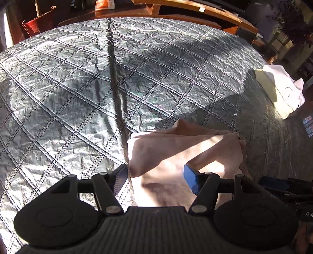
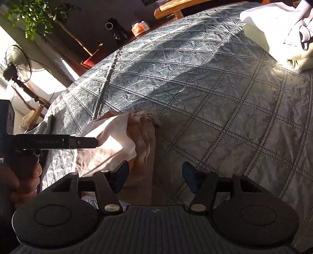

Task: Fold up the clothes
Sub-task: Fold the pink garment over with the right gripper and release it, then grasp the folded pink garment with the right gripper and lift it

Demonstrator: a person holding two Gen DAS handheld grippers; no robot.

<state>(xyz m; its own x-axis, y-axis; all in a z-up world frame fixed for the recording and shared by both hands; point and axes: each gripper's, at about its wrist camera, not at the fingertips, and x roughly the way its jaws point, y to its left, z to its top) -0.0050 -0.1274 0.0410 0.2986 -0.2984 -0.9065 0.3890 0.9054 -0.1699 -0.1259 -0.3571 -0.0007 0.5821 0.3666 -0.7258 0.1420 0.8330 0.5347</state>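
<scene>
A folded pale pink garment [image 1: 176,156] lies on the grey quilted bedcover [image 1: 78,88], with its layered edges and a white label showing in the right wrist view [image 2: 117,140]. My left gripper [image 1: 156,175] hangs open just above the garment, its blue pads [image 1: 190,180] spread over the cloth's near part and nothing pinched. From the right wrist view, the left gripper [image 2: 93,142] reaches in sideways over the pink cloth, held by a hand [image 2: 25,175]. My right gripper [image 2: 156,173] is open at the garment's right edge, over cloth and quilt [image 2: 215,88].
A stack of folded white and cream clothes [image 1: 279,88] [image 2: 277,29] sits at the bed's far right edge. Wooden furniture [image 1: 195,9] and a red bin [image 1: 37,23] stand beyond the bed. A floor fan [image 2: 19,64] and a plant [image 2: 39,13] stand at the left.
</scene>
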